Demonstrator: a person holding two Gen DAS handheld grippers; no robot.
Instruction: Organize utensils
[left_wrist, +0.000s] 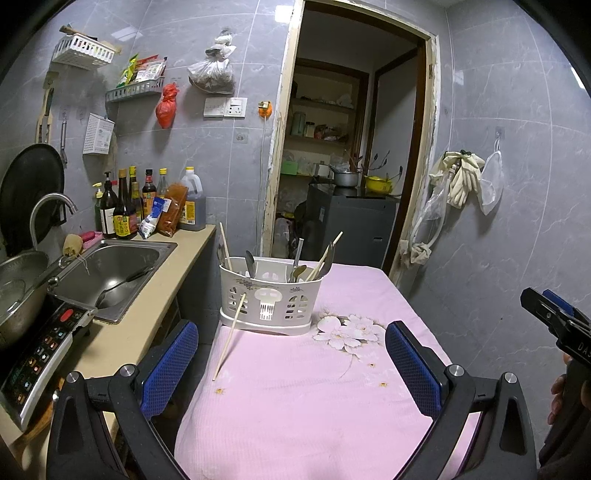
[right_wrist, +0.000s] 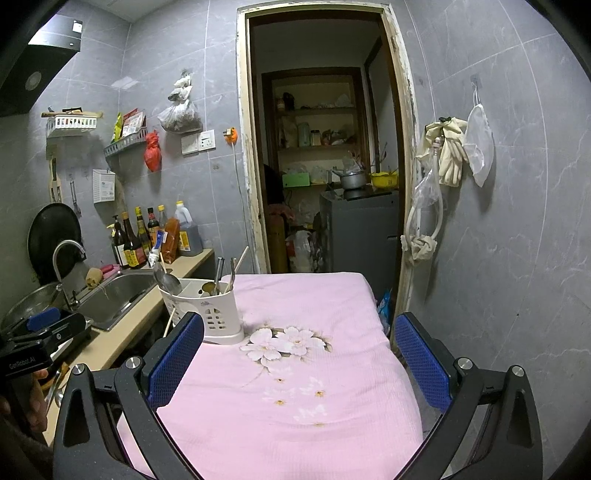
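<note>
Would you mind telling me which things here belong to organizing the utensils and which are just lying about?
Part of the job:
- white utensil holder, with spoons and chopsticks in it
- loose chopstick leaning against its front, tip on the pink cloth
- left gripper and right gripper, both open

Just lying about:
- sauce bottles
- sink
- induction cooker
- gloves on the wall

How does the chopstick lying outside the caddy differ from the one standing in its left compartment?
The outer chopstick lies outside the white caddy, tip on the pink cloth, leaning against the caddy's front wall; the left-compartment chopstick stands inside, nearly upright, above the rim. The outer one still needs putting away; the other is stowed. Both look pale and thin.
</note>
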